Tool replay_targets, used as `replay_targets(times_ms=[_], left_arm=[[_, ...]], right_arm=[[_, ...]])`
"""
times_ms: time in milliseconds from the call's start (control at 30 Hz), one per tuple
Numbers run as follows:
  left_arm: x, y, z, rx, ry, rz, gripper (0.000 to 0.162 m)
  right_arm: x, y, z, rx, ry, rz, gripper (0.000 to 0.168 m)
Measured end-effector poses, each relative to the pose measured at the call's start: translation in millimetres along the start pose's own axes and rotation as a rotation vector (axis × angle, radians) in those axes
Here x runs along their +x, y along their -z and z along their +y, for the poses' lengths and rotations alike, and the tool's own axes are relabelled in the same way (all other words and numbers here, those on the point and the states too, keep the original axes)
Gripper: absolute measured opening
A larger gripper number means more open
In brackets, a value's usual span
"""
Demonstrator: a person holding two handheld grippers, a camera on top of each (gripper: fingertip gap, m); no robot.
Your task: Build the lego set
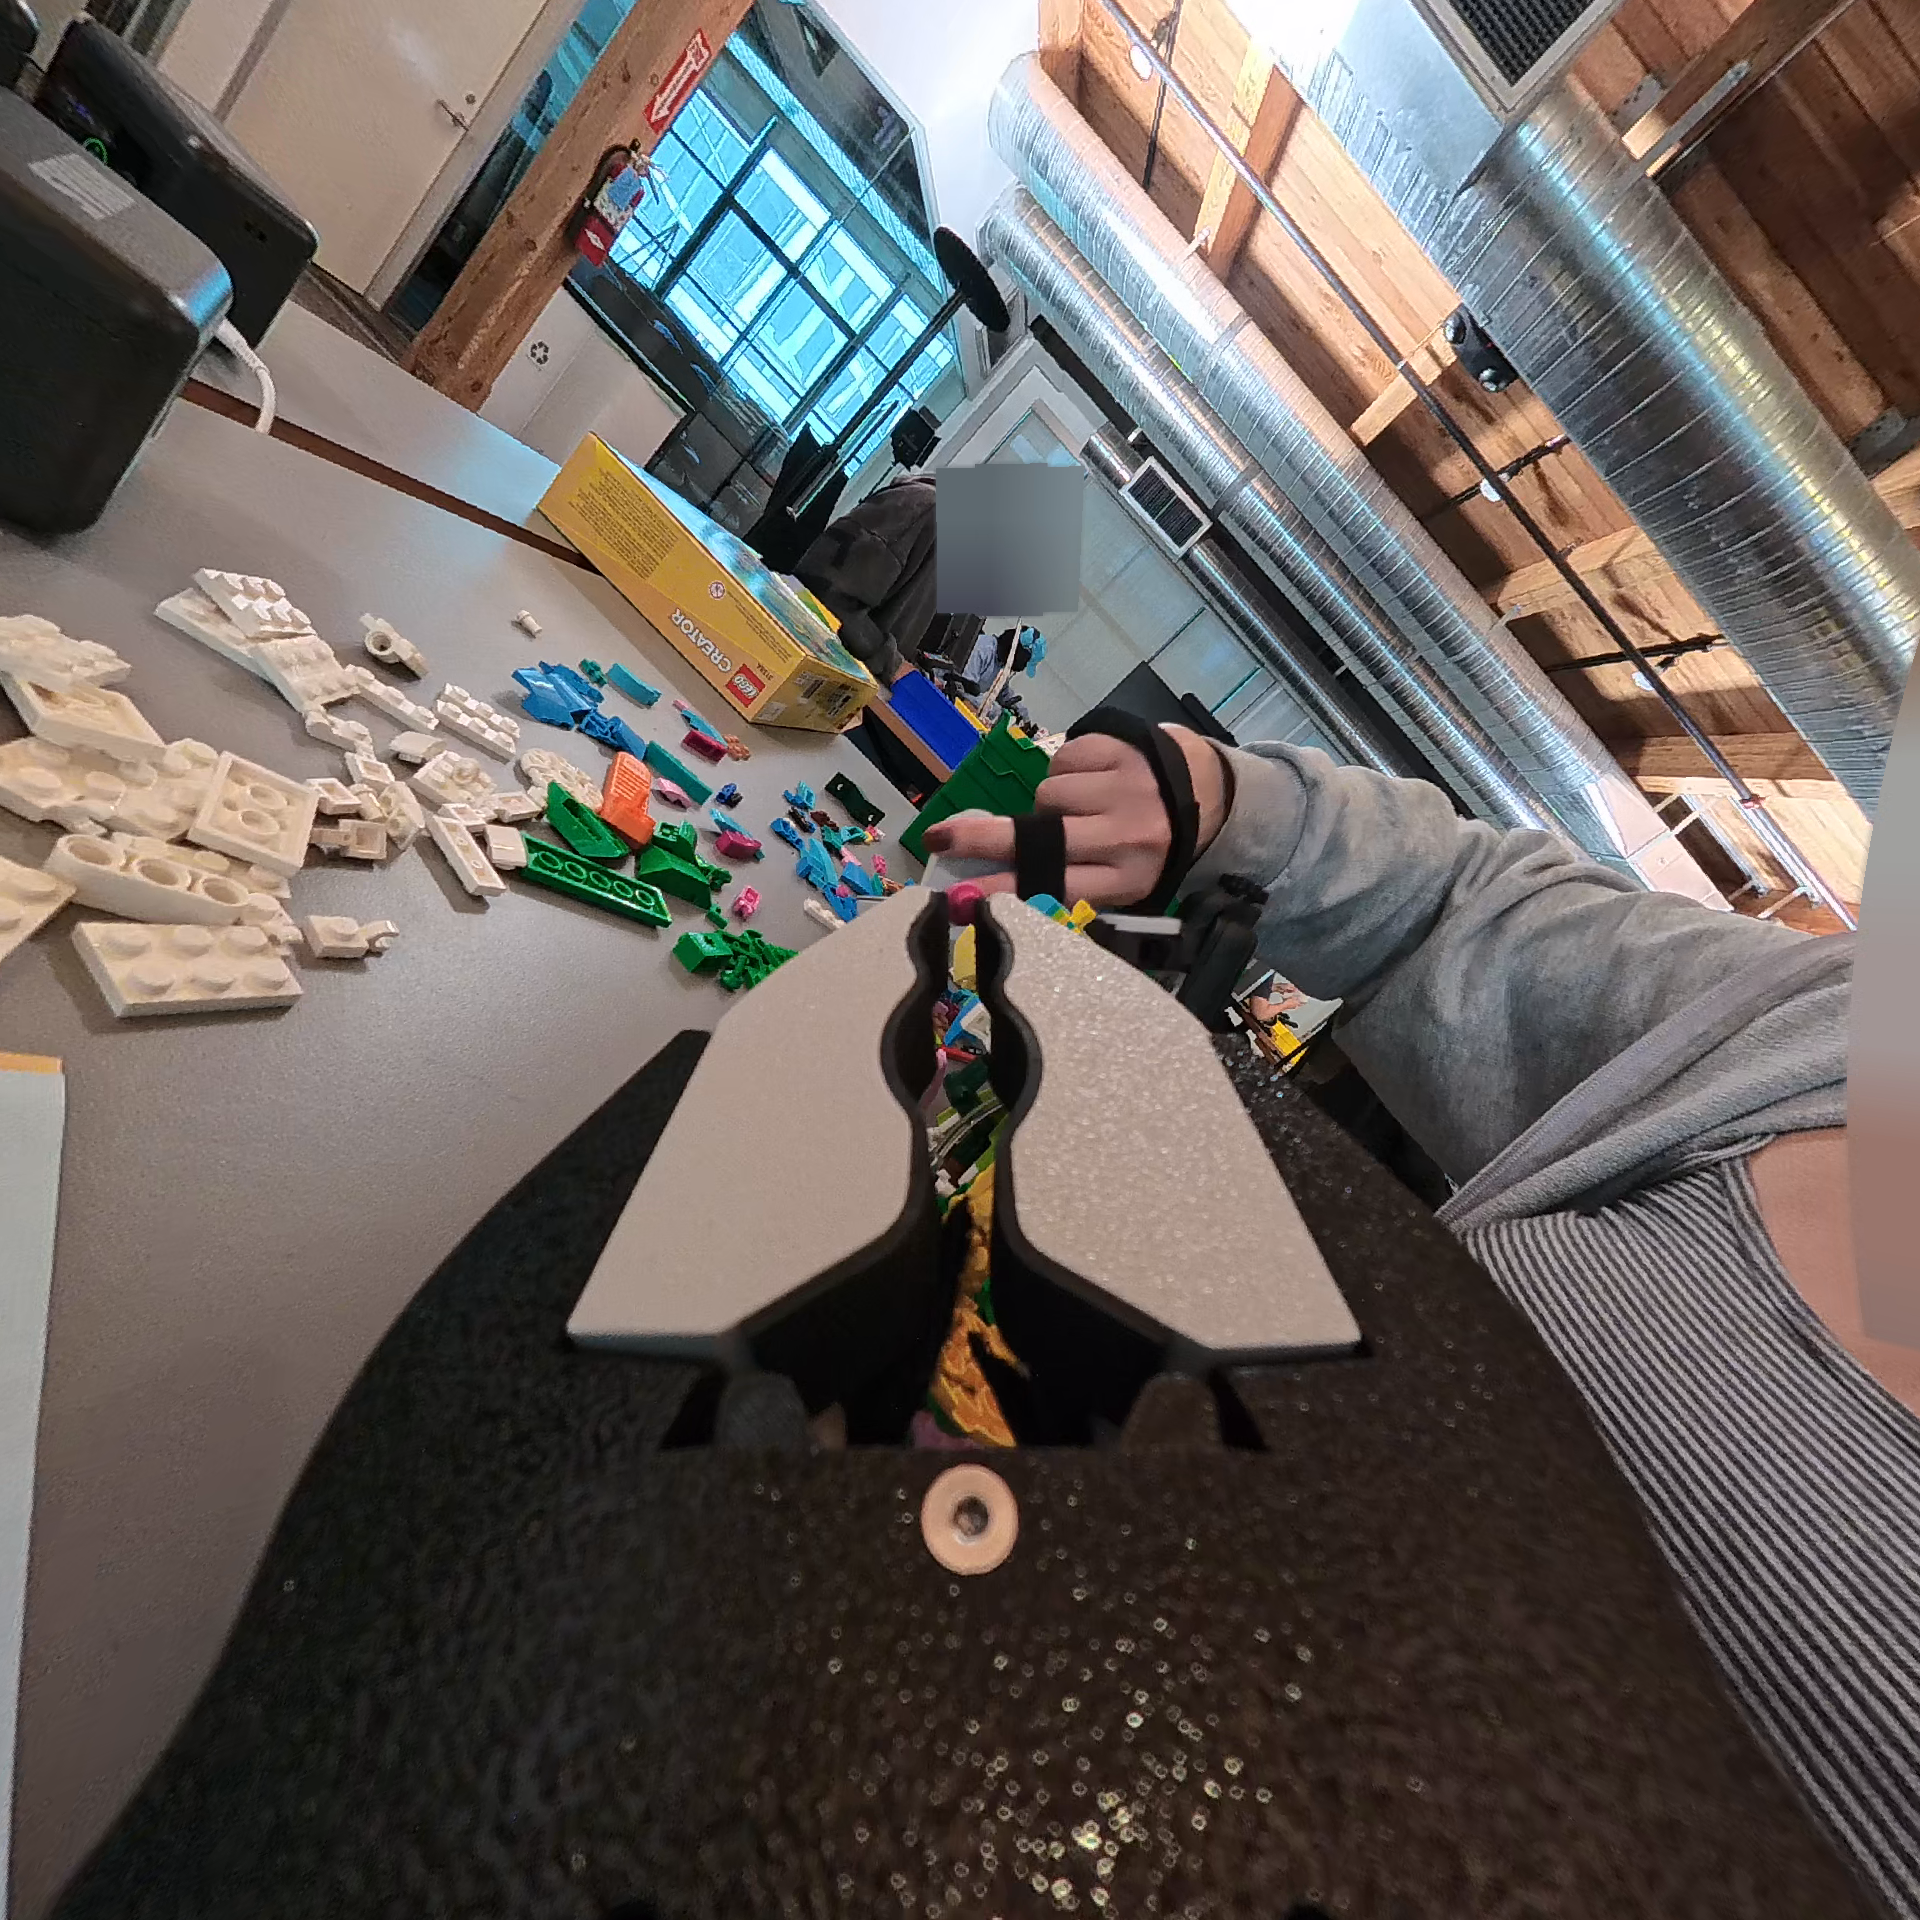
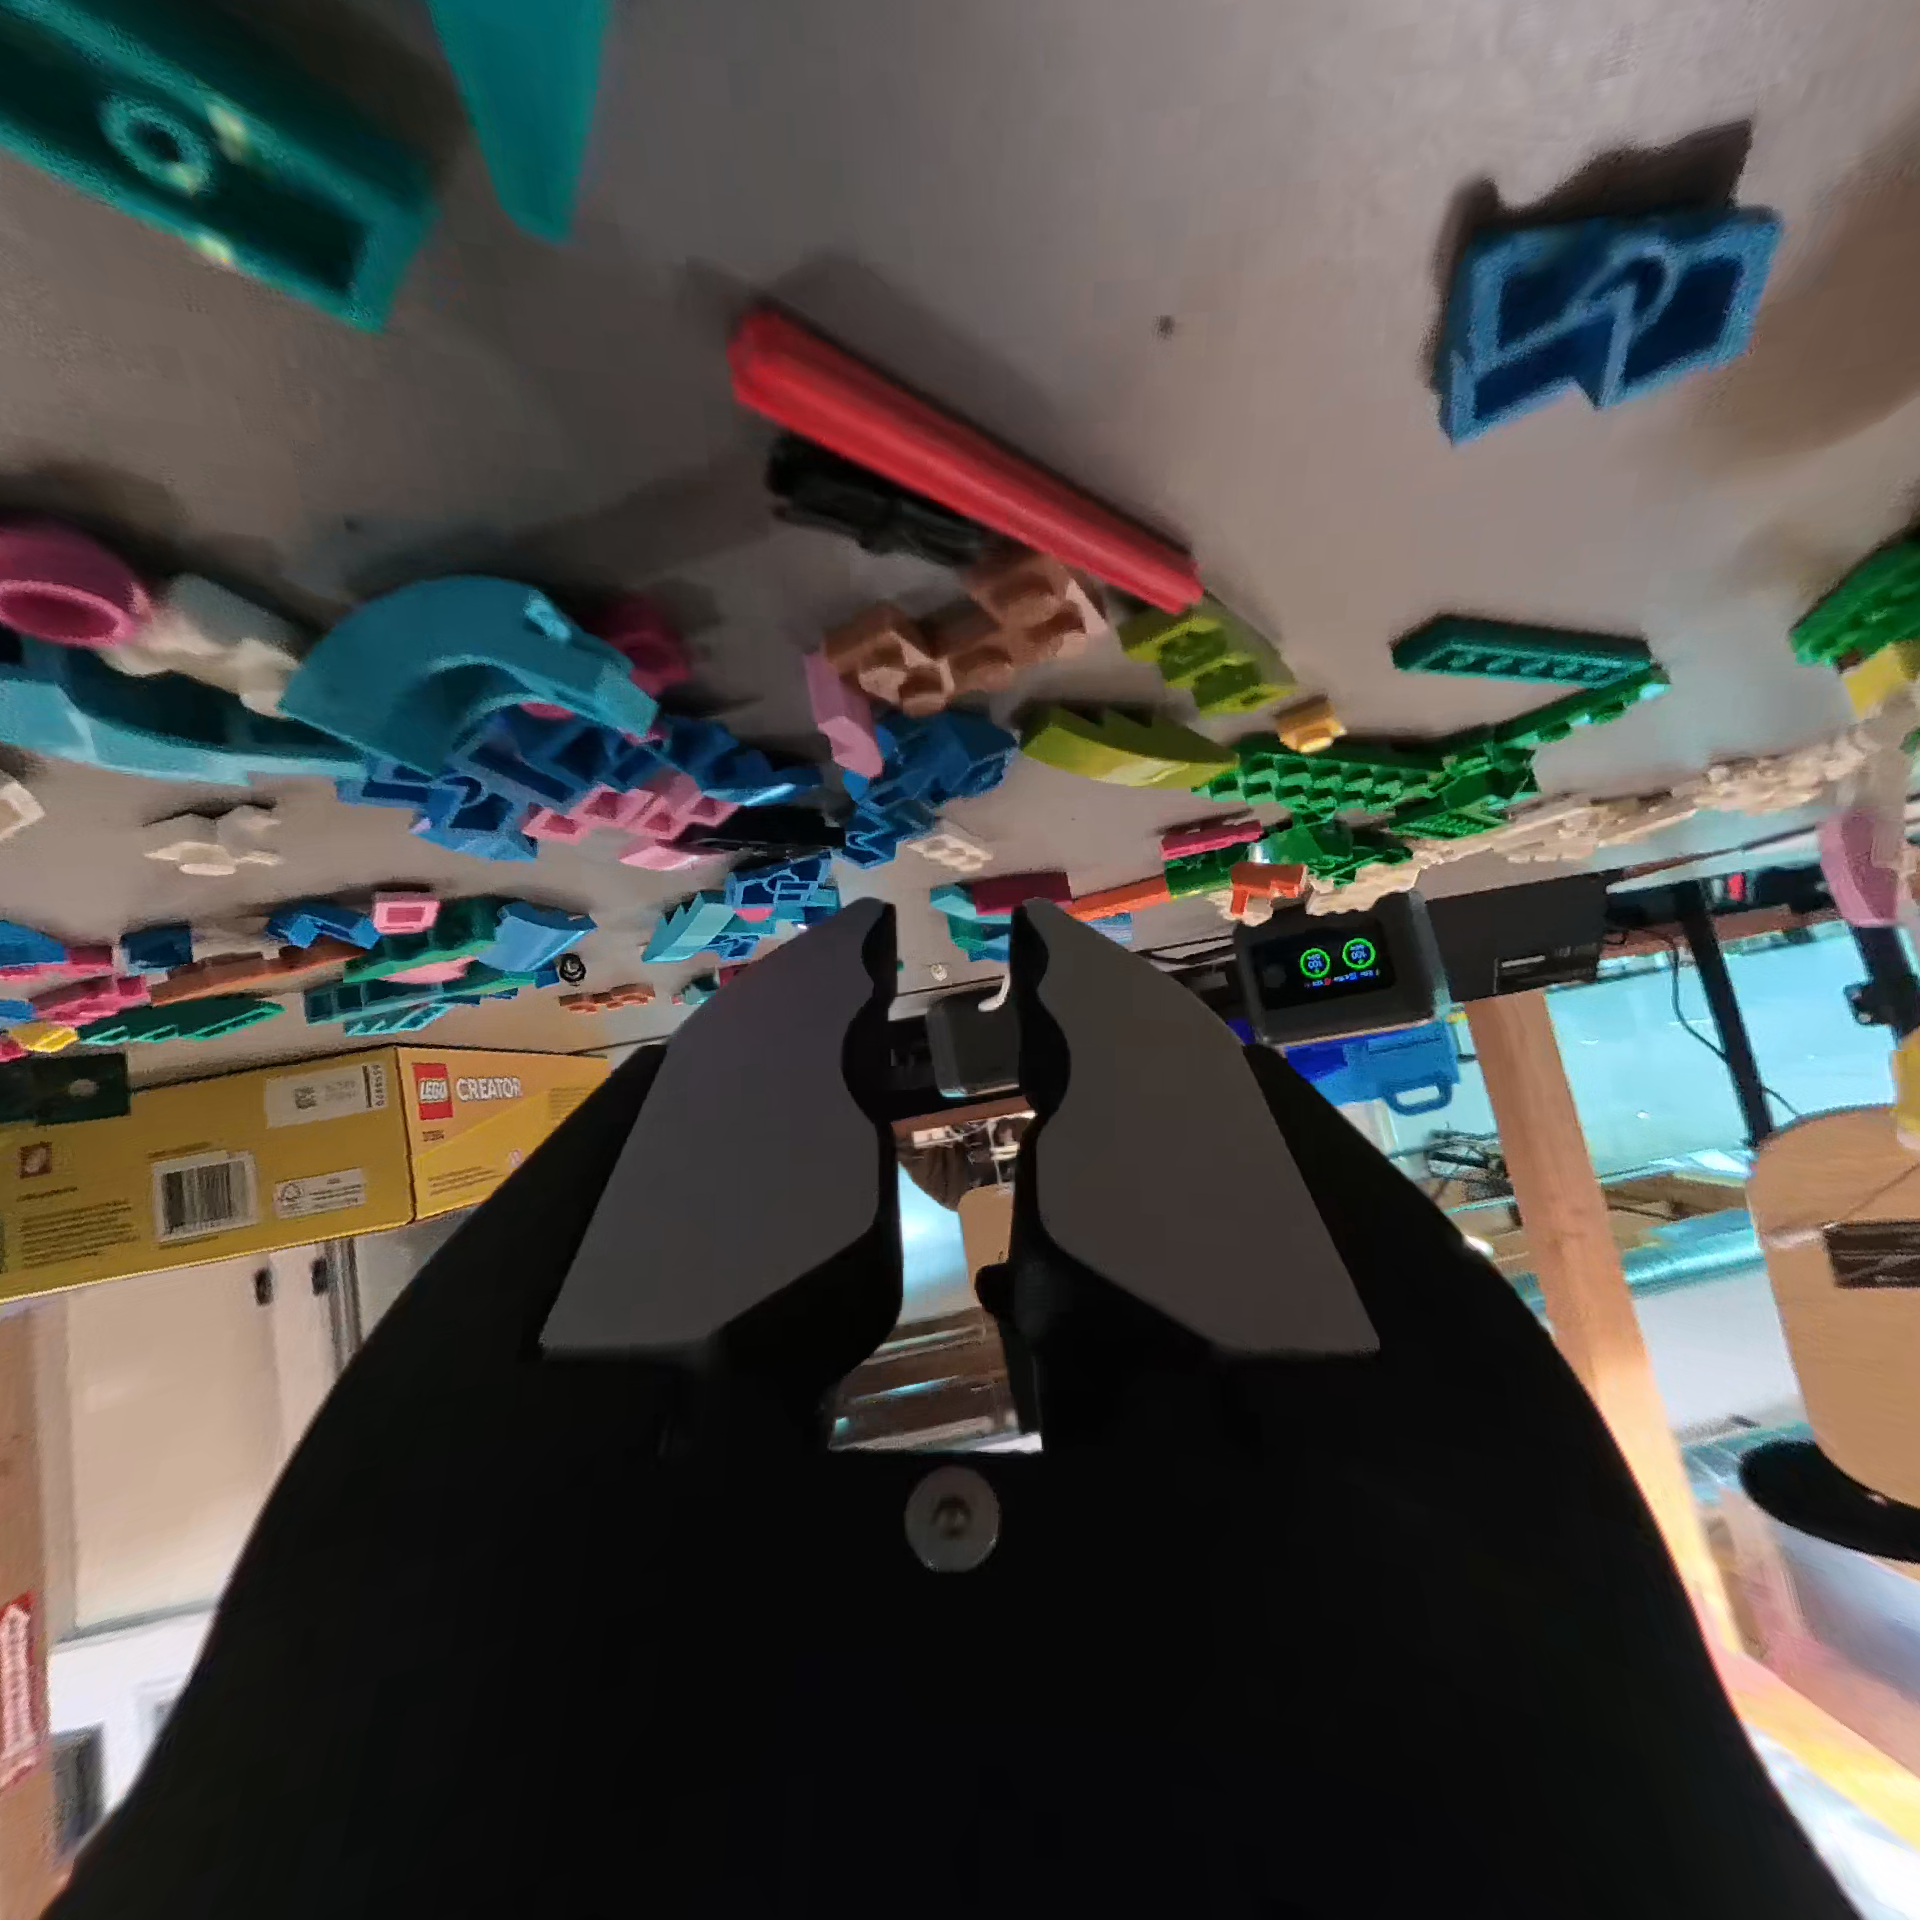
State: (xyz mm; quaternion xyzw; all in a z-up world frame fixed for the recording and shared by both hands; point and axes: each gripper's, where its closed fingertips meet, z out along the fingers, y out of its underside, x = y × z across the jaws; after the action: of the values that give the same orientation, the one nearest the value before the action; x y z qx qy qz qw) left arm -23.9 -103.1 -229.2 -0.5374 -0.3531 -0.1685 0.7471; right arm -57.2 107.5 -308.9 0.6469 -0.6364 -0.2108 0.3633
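Lego pieces lie loose all over the grey tabletop (image 1: pixel 312 1091). From the left wrist view, a heap of white plastic plates and bricks (image 1: pixel 187 821) sits far to the left of the left gripper (image 1: pixel 966 909), well apart from it, with green plates and slopes (image 1: pixel 623 852) and small blue and pink bits (image 1: pixel 821 842) spread between that heap and the fingertips. The left gripper is clenched on a small round magenta lego piece (image 1: pixel 961 900), pinched right at the tips; only a narrow slit shows between the silver finger pads (image 1: pixel 810 1122) lower down. Just beyond the tips is a person's hand (image 1: pixel 1081 821) in black finger straps, with a grey sleeve (image 1: pixel 1507 966) running off to the right. A yellow cardboard lego box (image 1: pixel 696 582) lies farther back on the table, beyond the coloured pieces.

The right wrist view is turned upside down, so the tabletop (image 2: pixel 1039 187) fills the upper part. The right gripper (image 2: pixel 954 925) is released, a clear gap between its dark fingers and nothing in it. Just past its tips lie blue and pink pieces (image 2: pixel 644 790); farther off are a long red ribbed bar (image 2: pixel 956 468), tan bricks (image 2: pixel 966 634), lime green curved pieces (image 2: pixel 1132 743) and green plates (image 2: pixel 1382 779) off to the right. A blue plate (image 2: pixel 1600 312) lies apart, near the upper right. The yellow box (image 2: pixel 260 1164) shows at left, and a dark device with a small lit screen (image 2: pixel 1335 971) stands to the right of the tips.
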Motion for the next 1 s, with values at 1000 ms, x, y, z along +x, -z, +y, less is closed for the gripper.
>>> replay_targets(times_ms=[1000], left_arm=[[-0.2,-1.1,1.8,-0.011,-0.012,-0.009,0.004]], right_arm=[[15.3,54.0,74.1,0.509,-2.423,0.241,0.013]])
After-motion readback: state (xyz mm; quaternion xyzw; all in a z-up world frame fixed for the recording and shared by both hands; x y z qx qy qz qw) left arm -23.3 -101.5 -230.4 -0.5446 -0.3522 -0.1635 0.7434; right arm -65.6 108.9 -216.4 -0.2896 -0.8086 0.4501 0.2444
